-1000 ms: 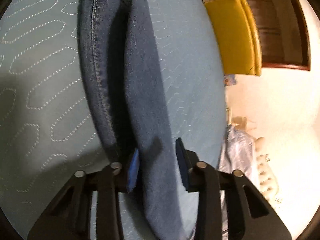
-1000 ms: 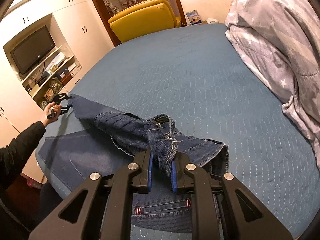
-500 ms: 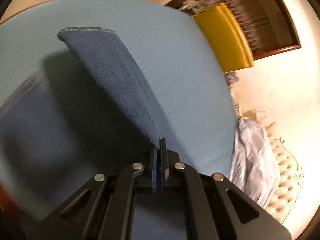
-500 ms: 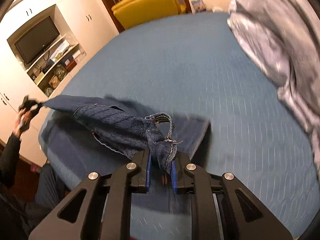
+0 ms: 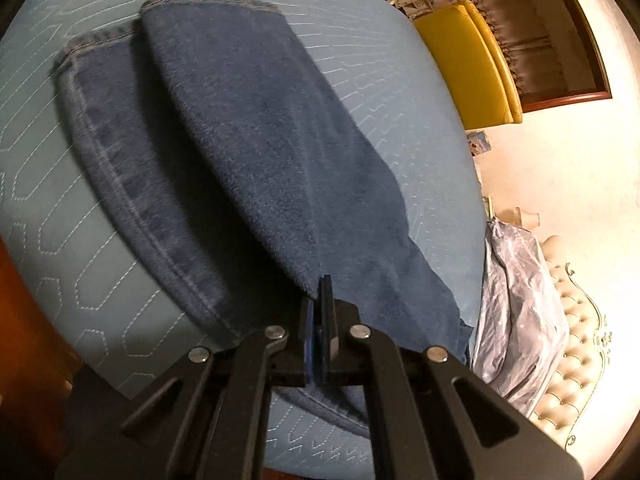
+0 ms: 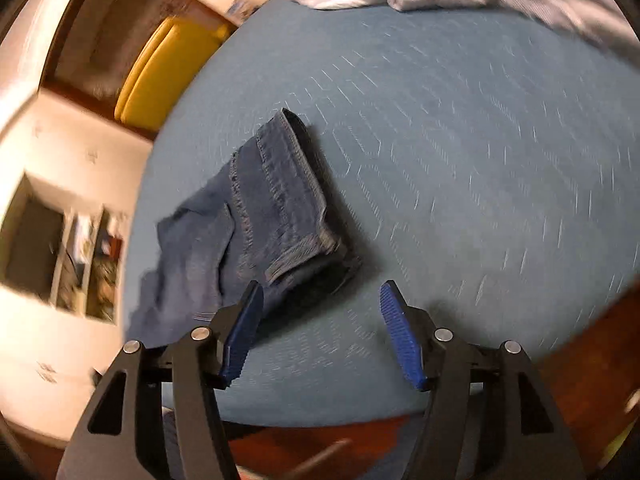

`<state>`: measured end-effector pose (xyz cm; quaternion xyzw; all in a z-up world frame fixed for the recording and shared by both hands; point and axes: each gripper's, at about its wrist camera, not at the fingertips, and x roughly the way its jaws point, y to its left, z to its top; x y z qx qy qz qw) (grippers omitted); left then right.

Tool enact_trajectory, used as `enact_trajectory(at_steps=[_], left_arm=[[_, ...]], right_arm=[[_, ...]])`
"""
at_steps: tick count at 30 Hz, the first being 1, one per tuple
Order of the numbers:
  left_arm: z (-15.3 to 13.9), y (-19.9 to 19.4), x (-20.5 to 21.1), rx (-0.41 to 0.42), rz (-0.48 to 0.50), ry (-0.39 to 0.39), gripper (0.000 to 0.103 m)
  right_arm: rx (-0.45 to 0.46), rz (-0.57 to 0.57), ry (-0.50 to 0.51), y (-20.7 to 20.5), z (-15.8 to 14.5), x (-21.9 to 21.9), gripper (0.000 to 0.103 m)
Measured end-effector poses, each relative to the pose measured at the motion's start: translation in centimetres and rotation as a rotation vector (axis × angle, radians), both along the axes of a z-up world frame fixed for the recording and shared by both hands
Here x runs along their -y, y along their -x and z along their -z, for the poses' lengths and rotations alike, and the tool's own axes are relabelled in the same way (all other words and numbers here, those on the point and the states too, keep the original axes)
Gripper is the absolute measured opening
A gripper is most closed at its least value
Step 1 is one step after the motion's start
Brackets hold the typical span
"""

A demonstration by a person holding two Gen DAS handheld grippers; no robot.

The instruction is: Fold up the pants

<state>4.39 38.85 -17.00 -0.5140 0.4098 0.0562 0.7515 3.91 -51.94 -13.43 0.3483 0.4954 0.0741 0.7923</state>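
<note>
The pants [image 5: 256, 152] are dark indigo denim with paler stitched seams, lying on a teal-blue bed [image 5: 32, 168] quilted in white hexagon stitching. An armchair [image 5: 472, 64] at upper right is mustard yellow, and the duvet [image 5: 516, 304] at lower right is grey-lilac with pale stars. Each black claw [image 6: 322, 330] carries bright blue pads [image 6: 400, 332].

Both grippers are matte black, with angular arms. The left gripper [image 5: 320, 312] and right gripper [image 6: 322, 328] carry blue ribbed pads [image 6: 396, 328] and round silver screws [image 6: 443, 335].
</note>
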Motion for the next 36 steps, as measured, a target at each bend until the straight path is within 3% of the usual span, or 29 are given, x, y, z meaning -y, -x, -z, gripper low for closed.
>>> enact_trajectory(at_steps=[7, 8, 9, 10, 11, 15, 20, 24, 27, 31, 33, 35, 36], left_arm=[[1.3, 1.5, -0.6, 0.007, -0.010, 0.048, 0.003], [1.5, 1.3, -0.7, 0.007, -0.013, 0.056, 0.003], [1.5, 1.4, -0.8, 0.005, -0.008, 0.054, 0.003], [1.5, 1.1, -0.9, -0.001, -0.004, 0.047, 0.003], [1.3, 1.1, -1.1, -0.005, -0.004, 0.044, 0.002], [-2.7, 2.4, -1.3, 0.041, -0.019, 0.002, 0.002], [0.5, 3.0, -1.1, -0.046, -0.012, 0.021, 0.002], [0.8, 3.6, -1.3, -0.024, -0.013, 0.021, 0.002], [1.4, 3.7, -1.1, -0.054, -0.014, 0.008, 0.002], [1.6, 4.6, -0.9, -0.025, -0.019, 0.008, 0.002], [2.4, 4.9, -1.5, -0.029, -0.031, 0.025, 0.008], [2.8, 5.9, -2.8, 0.003, -0.083, 0.055, 0.037], [2.7, 6.6, -3.8, 0.056, -0.111, 0.084, 0.043]], right_arm=[[-0.054, 0.127, -0.094, -3.6, 1.7, -3.8, 0.061], [-0.052, 0.138, -0.095, -4.1, 2.0, -3.7, 0.057], [-0.053, 0.144, -0.091, -4.5, 2.0, -3.9, 0.047], [-0.075, 0.148, -0.062, -5.1, 1.8, -4.2, 0.017], [-0.083, 0.153, -0.046, -5.2, 1.6, -4.2, 0.015], [-0.011, 0.142, 0.056, -4.8, -2.2, -5.3, 0.012], [-0.122, 0.123, 0.149, -5.6, 1.1, -5.8, 0.012], [-0.088, 0.110, 0.165, -5.0, 0.2, -6.1, 0.012], [-0.115, 0.097, 0.203, -5.4, 1.0, -6.5, 0.011], [-0.119, 0.087, 0.269, -6.1, 1.4, -7.3, 0.011], [-0.130, 0.059, 0.360, -6.7, 1.6, -8.9, 0.011], [-0.131, 0.047, 0.437, -7.1, 1.5, -10.2, 0.011], [-0.133, 0.047, 0.452, -7.1, 1.5, -10.3, 0.011]])
